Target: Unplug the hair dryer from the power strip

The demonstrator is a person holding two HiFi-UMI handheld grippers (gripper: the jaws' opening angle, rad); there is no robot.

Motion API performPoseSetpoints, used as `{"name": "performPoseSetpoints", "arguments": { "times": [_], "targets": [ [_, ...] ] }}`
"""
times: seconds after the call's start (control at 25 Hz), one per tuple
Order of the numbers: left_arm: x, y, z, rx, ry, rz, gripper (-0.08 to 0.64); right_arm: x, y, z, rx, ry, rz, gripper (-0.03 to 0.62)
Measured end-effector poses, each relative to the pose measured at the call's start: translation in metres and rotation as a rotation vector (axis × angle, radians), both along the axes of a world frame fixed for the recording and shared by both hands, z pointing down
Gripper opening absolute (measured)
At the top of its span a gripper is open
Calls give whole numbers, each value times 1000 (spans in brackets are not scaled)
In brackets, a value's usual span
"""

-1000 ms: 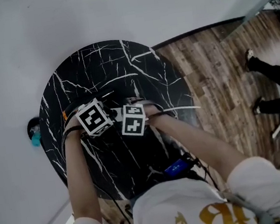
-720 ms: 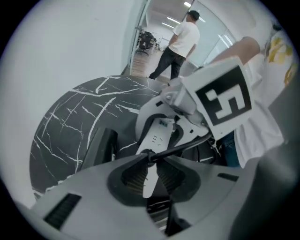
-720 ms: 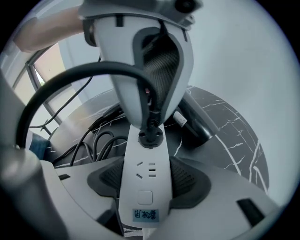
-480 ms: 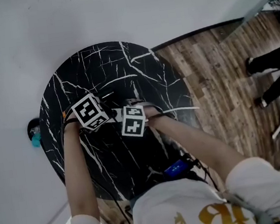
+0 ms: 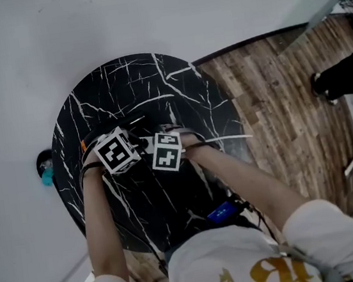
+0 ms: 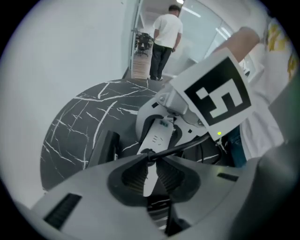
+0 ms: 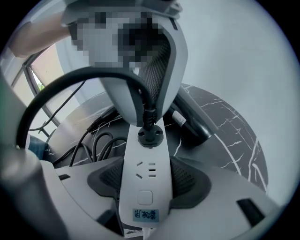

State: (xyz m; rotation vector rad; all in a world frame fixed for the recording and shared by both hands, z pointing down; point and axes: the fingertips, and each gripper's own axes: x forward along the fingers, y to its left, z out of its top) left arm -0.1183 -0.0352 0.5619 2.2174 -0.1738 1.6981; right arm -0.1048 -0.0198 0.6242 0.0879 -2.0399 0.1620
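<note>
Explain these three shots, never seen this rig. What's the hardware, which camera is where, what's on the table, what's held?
No robot here: a person holds a pair of tongs in each hand, each topped with a marker cube. The head view looks down from the person's head onto a round black marble table. The other two cameras ride on the tongs and look along them. The right tongs clamp a white power strip. The left tongs are closed on the black plug, which sits in the strip's socket. Beside it lies a black hair dryer.
</note>
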Motion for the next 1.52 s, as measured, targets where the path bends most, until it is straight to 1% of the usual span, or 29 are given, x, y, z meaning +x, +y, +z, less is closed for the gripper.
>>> {"name": "performPoseSetpoints", "arguments": {
  "times": [0.04, 0.08, 0.12, 0.2, 0.24, 0.28, 0.44, 0.48, 0.56, 0.6, 0.72, 0.8, 0.88, 1.0, 1.16, 1.24, 1.32, 1.52],
  "targets": [
    [0, 0, -2, 27, -27, 18, 51, 0, 0, 0, 1, 2, -4, 270],
    [0, -1, -5, 40, -38, 29, 43, 0, 1, 0, 3, 0, -7, 270],
    [0, -2, -5, 28, -26, 24, 41, 1, 1, 0, 5, -4, -8, 270],
    [0, -3, -2, -31, 32, -23, 41, 2, 1, 0, 5, -3, -5, 270],
    [-1, -4, -1, -44, 49, -40, 41, 1, 1, 0, 5, -2, -4, 270],
    [-1, -4, -1, -38, 54, -39, 41, 1, 2, 0, 4, -4, -3, 270],
    [0, 0, 4, 53, 50, 23, 43, 4, 5, 1, 0, -46, 7, 270],
    [-3, -1, 5, 71, 33, 23, 46, 4, 4, 1, 3, -51, 0, 270],
    [-12, -4, 5, 110, -9, 4, 95, 3, 0, -2, 7, -51, -24, 270],
    [-15, -5, 4, 127, -17, -7, 101, 2, -1, -2, 5, -48, -35, 270],
    [-17, 5, 5, 133, 13, -15, 109, 5, 2, -3, 5, -41, -40, 270],
    [-17, 10, 5, 133, 57, -16, 109, 7, 1, -3, 27, -45, -33, 270],
    [-19, 11, 5, 146, 89, -12, 127, 8, -1, -3, 56, -41, -28, 270],
    [-23, 6, 4, 167, 96, 46, 144, 6, -9, -2, 91, -18, -27, 270],
    [-11, 9, 9, 159, 120, 143, 144, 10, -4, -1, 84, 31, -30, 270],
    [-11, 11, 14, 158, 108, 186, 144, 7, -2, -1, 79, 31, -31, 270],
    [-13, 7, 17, 174, 92, 214, 144, 5, 0, -1, 66, 22, -31, 270],
    [1, 0, 16, 196, 101, 251, 144, 8, -2, 1, 46, 27, -34, 270]
  ]
}}
